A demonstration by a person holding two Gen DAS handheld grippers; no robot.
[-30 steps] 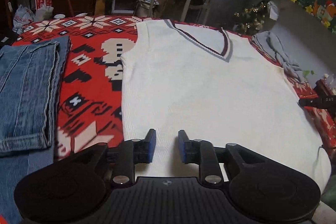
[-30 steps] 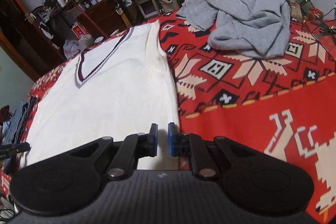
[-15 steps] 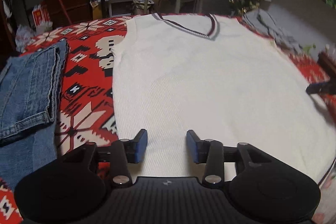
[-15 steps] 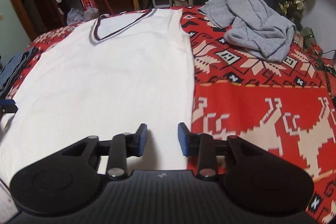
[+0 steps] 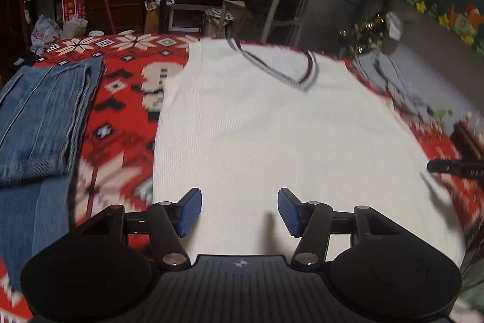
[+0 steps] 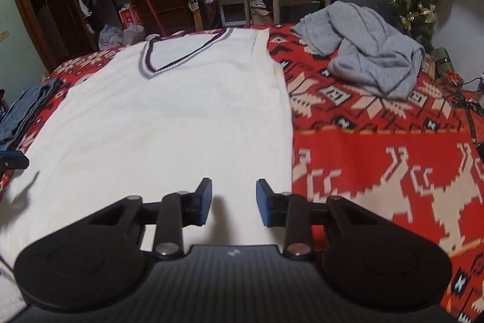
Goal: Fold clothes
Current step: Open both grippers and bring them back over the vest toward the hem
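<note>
Vest: white knitted vest [image 5: 272, 141] is lying spread flat, V-neck away from me, on the red patterned blanket [image 6: 378, 147]; I am seeing no fold in it.
Left gripper: left gripper [image 5: 239, 209] is hovering over the vest's near hem toward its left edge, jaws standing wide apart and holding nothing; a second ago they were only a narrow gap apart, so I am reading this as a release or a widening ahead of a grab.
Right gripper: right gripper [image 6: 233, 203] is hanging over the near hem beside the vest's right edge, blue pads well parted with nothing between them; they were almost touching a second ago and have been widening through both steps.
Camera shift: both views are sitting higher and squarer to the vest than a second ago, and the left view is smearing with motion.
Cloth change: the vest is looking as smooth and as flat as it was a second ago, hem and sides in the same lines.
Other clothes: blue jeans [image 5: 39, 117] are lying folded lengthwise at the left of the blanket; a grey sweater [image 6: 369, 56] is sitting crumpled at the far right.
Meaning for the task: I am judging the vest laid out square and both grippers freed at the hem, a state that suits taking hold for a fold.
Risk: the loose knit may be stretching or dragging if only one layer gets pinched.
</note>
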